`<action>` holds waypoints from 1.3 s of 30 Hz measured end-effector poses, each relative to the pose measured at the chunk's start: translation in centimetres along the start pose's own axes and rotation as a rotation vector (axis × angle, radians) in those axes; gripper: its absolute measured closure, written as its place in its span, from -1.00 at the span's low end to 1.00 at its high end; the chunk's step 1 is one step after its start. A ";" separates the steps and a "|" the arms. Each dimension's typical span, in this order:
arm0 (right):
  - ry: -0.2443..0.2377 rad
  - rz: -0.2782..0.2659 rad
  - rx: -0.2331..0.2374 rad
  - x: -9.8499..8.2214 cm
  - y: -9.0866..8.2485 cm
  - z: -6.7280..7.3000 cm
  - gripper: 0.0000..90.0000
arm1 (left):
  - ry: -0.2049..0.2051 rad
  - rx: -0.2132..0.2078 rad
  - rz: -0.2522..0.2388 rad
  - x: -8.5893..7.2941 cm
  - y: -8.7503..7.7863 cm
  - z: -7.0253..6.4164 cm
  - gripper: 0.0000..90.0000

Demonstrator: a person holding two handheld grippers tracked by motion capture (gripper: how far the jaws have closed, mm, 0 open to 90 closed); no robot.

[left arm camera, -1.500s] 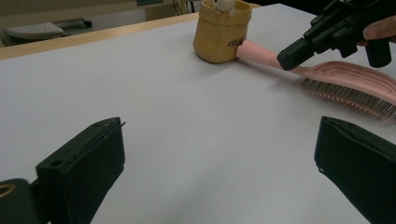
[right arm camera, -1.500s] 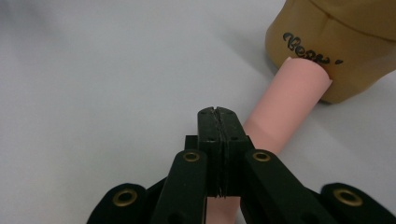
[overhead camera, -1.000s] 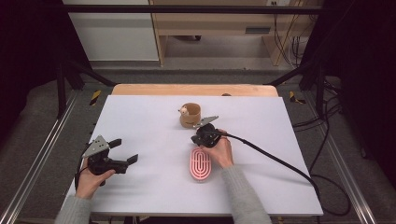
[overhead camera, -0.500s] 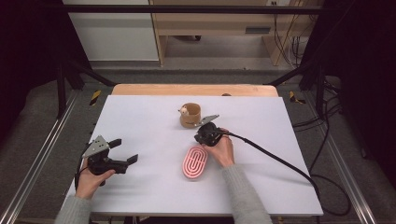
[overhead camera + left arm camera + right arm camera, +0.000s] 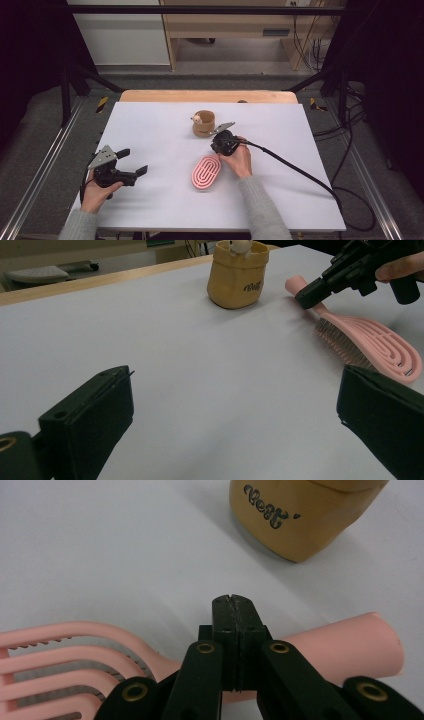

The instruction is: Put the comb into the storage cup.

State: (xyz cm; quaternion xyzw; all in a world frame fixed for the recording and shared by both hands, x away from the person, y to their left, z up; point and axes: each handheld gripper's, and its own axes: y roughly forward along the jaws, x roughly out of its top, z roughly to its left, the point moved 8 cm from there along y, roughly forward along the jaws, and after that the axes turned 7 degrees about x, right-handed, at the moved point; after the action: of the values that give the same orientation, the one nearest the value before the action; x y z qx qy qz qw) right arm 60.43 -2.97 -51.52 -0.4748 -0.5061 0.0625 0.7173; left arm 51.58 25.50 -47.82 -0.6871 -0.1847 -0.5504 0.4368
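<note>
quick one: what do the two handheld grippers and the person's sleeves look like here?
Both are black. The left gripper carries a grey three-cornered plate on top and has blocky, flat-faced fingers. The right gripper also has a grey plate, brass-coloured rivets on its linkage, and a thick black cable trailing off the table's right side. The sleeves are grey knit.

Left hand [image 5: 95,192] grips left tool [image 5: 131,165] low at the near-left of the worktop [image 5: 310,165], jaws spread wide apart, pointing right, nothing between them. Grey-sleeved left forearm [image 5: 75,230] enters from bottom edge. Right hand [image 5: 237,159] holds right tool [image 5: 218,148] near worktop centre, tilted down, jaws pressed together with faces touching. Right forearm [image 5: 260,210] angles in from bottom. Cable [image 5: 300,170] trails off right from the right tool.
</note>
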 end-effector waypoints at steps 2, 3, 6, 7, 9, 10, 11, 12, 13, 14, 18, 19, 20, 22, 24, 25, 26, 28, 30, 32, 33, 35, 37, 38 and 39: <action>0.000 0.001 -0.006 0.0 0.0 -0.1 1.00 | 0.001 0.000 0.000 0.0 0.0 0.0 -0.96; -0.001 0.003 -0.009 0.0 0.0 -0.2 1.00 | 0.001 0.000 -0.001 0.0 0.0 0.0 -0.96; 0.004 0.010 -0.019 -0.1 -0.1 -0.3 1.00 | 0.000 0.001 -0.002 0.0 0.0 0.0 -0.96; 0.002 0.011 -0.021 -0.1 -0.1 -0.4 1.00 | 0.000 0.002 -0.002 0.0 0.0 0.0 -0.96; 0.003 0.017 -0.025 -0.1 -0.2 -0.4 1.00 | -0.001 0.002 -0.002 0.0 0.0 0.0 -0.96; 0.003 0.020 -0.027 -0.2 -0.2 -0.5 1.00 | 0.000 0.002 -0.002 0.0 0.0 0.0 -0.96; 0.007 0.018 -0.033 -0.2 -0.2 -0.6 1.00 | 0.000 0.003 -0.003 0.0 0.0 0.0 -0.96; 0.007 0.020 -0.035 -0.2 -0.3 -0.6 1.00 | 0.000 0.003 -0.003 0.0 0.0 0.0 -0.96; 0.004 0.017 -0.034 -0.2 -0.3 -0.6 1.00 | 0.001 0.003 -0.002 0.0 0.0 0.0 -0.96; 0.005 0.019 -0.037 -0.2 -0.4 -0.6 1.00 | 0.002 0.004 -0.001 0.0 0.0 0.1 -0.96; 0.005 0.024 -0.046 -0.4 -0.6 -0.8 1.00 | 0.000 0.005 -0.002 0.0 0.0 0.0 -0.96; 0.005 0.024 -0.046 -0.4 -0.6 -0.8 1.00 | 0.000 0.005 -0.002 0.0 0.0 0.0 -0.96; 0.011 0.025 -0.051 -0.6 -0.8 -1.1 1.00 | 0.000 0.006 -0.001 0.0 0.0 0.1 -0.96; 0.015 0.023 -0.054 -0.7 -1.0 -1.2 1.00 | -0.001 0.006 0.000 0.0 0.0 0.1 -0.96; 0.016 0.025 -0.053 -0.9 -1.1 -1.2 1.00 | 0.000 0.008 0.001 0.0 0.0 0.1 -0.96; 0.015 0.027 -0.053 -0.9 -1.2 -1.2 1.00 | 0.000 0.008 0.001 0.0 0.0 0.1 -0.96; 0.014 0.032 -0.055 -1.0 -1.3 -1.3 1.00 | 0.001 0.008 0.000 0.0 0.0 0.1 -0.96; 0.013 0.032 -0.061 -1.1 -1.4 -1.4 1.00 | 0.001 0.008 -0.001 0.0 0.0 0.1 -0.96; 0.015 0.026 -0.056 -1.2 -1.5 -1.4 1.00 | 0.000 0.008 0.000 0.0 0.0 0.1 -0.96; 0.015 0.026 -0.059 -1.4 -1.6 -1.5 1.00 | 0.000 0.008 -0.001 0.0 0.0 0.1 -0.96; 0.021 0.027 -0.058 -1.5 -1.7 -1.5 1.00 | 0.000 0.008 -0.001 0.0 0.0 0.1 -0.96; 0.015 0.034 -0.060 -1.8 -1.9 -1.6 1.00 | 0.000 0.008 -0.001 0.0 0.0 0.1 -0.96; 0.013 0.040 -0.062 -2.1 -2.0 -1.6 1.00 | 0.001 0.008 0.001 0.0 0.0 0.1 -0.96; 0.011 0.043 -0.064 -2.2 -2.1 -1.6 1.00 | 0.001 0.008 0.001 0.0 0.0 0.1 -0.96; 0.010 0.042 -0.064 -2.3 -2.2 -1.6 1.00 | 0.001 0.008 0.002 0.0 0.0 0.1 -0.96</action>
State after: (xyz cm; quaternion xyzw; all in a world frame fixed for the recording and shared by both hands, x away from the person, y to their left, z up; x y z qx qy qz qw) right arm 59.72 -6.42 -51.45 -0.5082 -0.4940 0.0590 0.7030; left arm 51.64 25.56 -47.86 -0.6853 -0.1861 -0.5495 0.4402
